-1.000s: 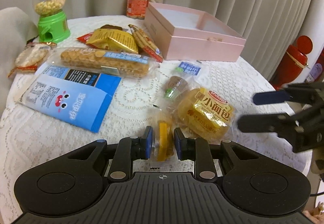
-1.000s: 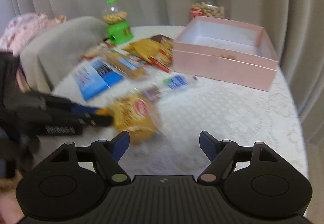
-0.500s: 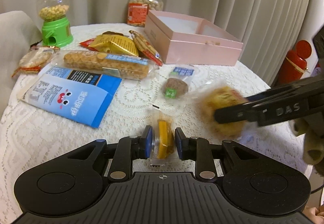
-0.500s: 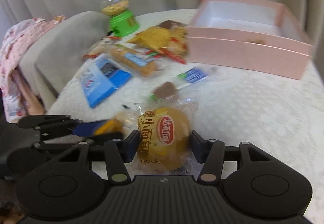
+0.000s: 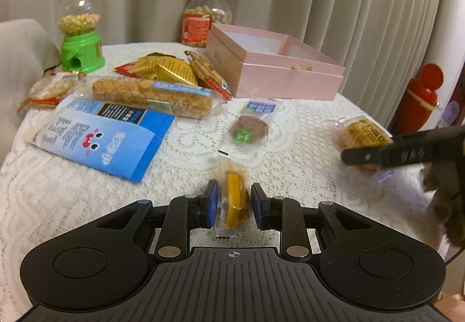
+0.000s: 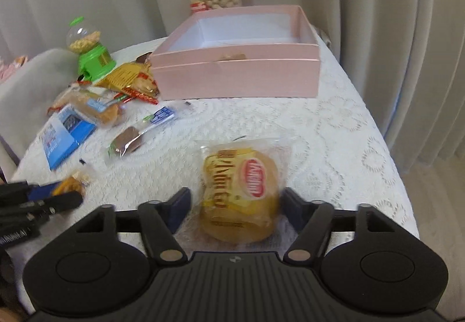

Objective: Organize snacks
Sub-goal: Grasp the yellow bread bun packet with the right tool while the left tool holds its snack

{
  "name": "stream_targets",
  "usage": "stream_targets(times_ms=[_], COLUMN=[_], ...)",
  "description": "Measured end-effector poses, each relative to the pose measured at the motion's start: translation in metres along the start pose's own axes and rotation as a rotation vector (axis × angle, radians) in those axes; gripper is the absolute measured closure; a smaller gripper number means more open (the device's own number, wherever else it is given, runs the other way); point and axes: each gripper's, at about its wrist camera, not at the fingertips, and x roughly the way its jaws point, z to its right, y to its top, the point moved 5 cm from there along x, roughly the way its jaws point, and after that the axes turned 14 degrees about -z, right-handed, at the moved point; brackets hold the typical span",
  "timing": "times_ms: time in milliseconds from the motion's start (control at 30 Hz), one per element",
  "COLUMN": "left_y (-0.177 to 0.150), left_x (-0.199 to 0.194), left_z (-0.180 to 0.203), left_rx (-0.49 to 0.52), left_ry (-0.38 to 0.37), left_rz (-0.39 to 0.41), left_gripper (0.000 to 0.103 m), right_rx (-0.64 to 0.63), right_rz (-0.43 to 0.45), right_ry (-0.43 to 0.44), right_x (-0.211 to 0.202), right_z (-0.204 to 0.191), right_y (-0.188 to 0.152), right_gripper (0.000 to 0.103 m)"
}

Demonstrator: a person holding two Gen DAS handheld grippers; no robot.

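Note:
My left gripper (image 5: 234, 199) is shut on a small yellow wrapped snack (image 5: 234, 197), held just above the lace tablecloth (image 5: 290, 147). It also shows low at the left of the right wrist view as the left gripper (image 6: 43, 199). A yellow bun in a clear wrapper (image 6: 241, 185) lies between the fingers of my right gripper (image 6: 236, 205), whose jaws are opening; a gap shows beside the left pad. From the left wrist view the bun (image 5: 363, 133) sits near the table's right edge behind a right finger (image 5: 377, 151). The open pink box (image 6: 232, 74) stands at the back.
A blue packet (image 5: 101, 138), a long biscuit pack (image 5: 151, 95), a brown cookie pack (image 5: 251, 127) and gold-and-red packs (image 5: 162, 69) lie left of the box. A green candy dispenser (image 5: 81, 39) and a peanut jar (image 5: 206, 19) stand at the back. Curtains hang close behind.
The right gripper closed on the bun, carried it from beside the left gripper to the table's right side, then spread its fingers. The left gripper kept hold of the small snack.

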Motion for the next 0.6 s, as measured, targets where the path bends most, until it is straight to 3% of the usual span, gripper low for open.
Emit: stream_targets(times_ms=[67,167,400,600], left_y=[-0.002,-0.006,-0.012,-0.013], left_x=[-0.001,-0.002,-0.006,-0.005], left_z=[-0.007,-0.014,0.003,0.005], left_rx=[-0.032,-0.067,0.037,0.051], left_ry=[-0.046,-0.109,-0.020,-0.005], left_rz=[0.007,0.014,0.026,0.025], left_gripper=[0.074,0.074,0.074,0.074], right_rx=[-0.058,-0.064,-0.075,-0.084], right_rz=[0.035,0.091,0.093,0.042], right_ry=[-0.041,-0.065,-0.045,-0.008], right_x=[0.004,0.005,-0.002,-0.006], right_z=[-0.010,-0.012,-0.004,-0.004], right_y=[-0.005,-0.012,-0.026,-0.030], right_gripper=[0.017,0.012,0.006,0.000])
